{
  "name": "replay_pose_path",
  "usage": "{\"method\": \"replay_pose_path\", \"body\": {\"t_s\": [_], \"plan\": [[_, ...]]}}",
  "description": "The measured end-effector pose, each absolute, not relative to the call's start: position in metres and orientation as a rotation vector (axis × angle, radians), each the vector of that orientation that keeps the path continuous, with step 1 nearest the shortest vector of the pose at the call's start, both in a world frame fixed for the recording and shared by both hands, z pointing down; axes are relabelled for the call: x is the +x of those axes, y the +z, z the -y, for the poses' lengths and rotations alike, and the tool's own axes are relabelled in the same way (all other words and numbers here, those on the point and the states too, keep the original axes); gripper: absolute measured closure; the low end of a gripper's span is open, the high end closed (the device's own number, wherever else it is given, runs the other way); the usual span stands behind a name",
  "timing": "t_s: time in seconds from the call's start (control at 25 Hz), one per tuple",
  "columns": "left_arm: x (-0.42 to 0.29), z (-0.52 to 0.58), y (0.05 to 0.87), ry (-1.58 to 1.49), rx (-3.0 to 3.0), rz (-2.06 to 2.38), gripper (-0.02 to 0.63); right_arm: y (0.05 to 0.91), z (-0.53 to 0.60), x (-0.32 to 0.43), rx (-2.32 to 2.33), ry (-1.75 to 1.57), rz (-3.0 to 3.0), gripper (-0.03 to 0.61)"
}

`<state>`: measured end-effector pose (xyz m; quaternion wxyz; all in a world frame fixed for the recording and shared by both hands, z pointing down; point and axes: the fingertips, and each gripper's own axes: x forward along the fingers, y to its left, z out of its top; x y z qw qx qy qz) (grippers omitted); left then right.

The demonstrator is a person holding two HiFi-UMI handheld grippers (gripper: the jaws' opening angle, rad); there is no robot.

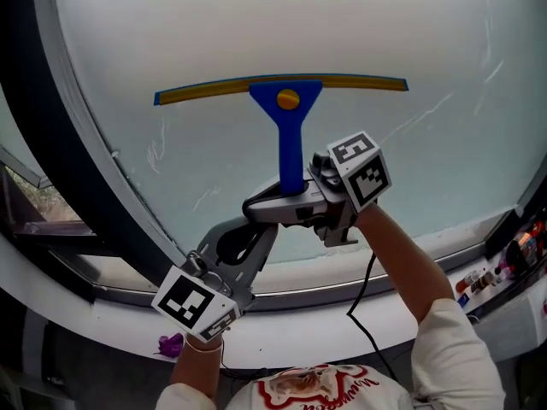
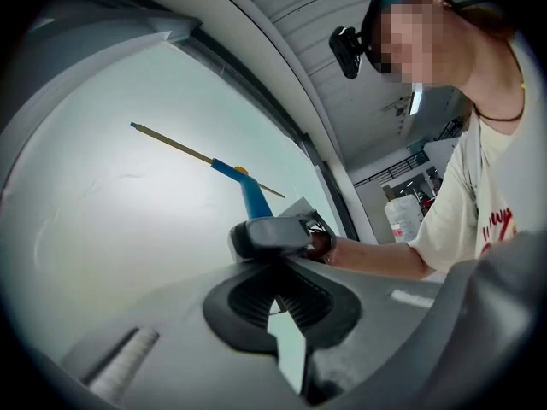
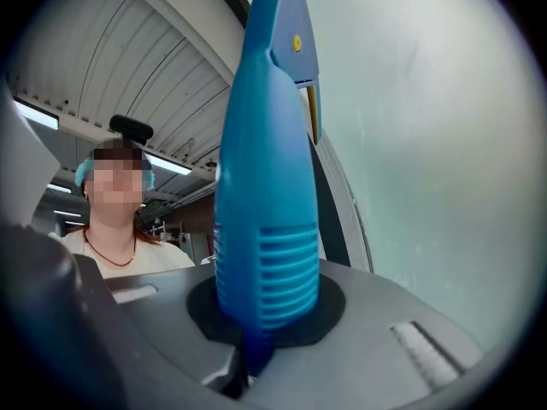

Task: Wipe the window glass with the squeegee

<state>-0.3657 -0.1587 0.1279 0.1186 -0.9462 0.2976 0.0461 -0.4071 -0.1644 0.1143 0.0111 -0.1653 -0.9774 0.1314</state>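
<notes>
A pale pane of window glass fills the view above a white sill, with faint streaks showing on it. Your right gripper has its jaws clamped on the blue handle of the squeegee. The yellow blade lies level across the upper part of the pane, seemingly against it. Your left gripper sits just below, jaws drawn together on nothing. You look to be mid-stroke. Next, draw the blade down with even pressure, keeping it level and flat so neither end lifts.
</notes>
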Motion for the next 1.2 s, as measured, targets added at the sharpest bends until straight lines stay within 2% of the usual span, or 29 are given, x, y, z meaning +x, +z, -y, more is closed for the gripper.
{"method": "replay_pose_path", "body": {"t_s": [0.36,1.2], "plan": [[-0.364,0.206,0.029,0.203,-2.704,-0.893,0.612,0.013,0.21,-0.407,-0.484,0.339,3.02,0.566],[-0.36,0.215,0.036,0.243,-2.706,-0.878,0.612,0.019,0.222,-0.405,-0.453,0.448,3.038,0.555]]}}
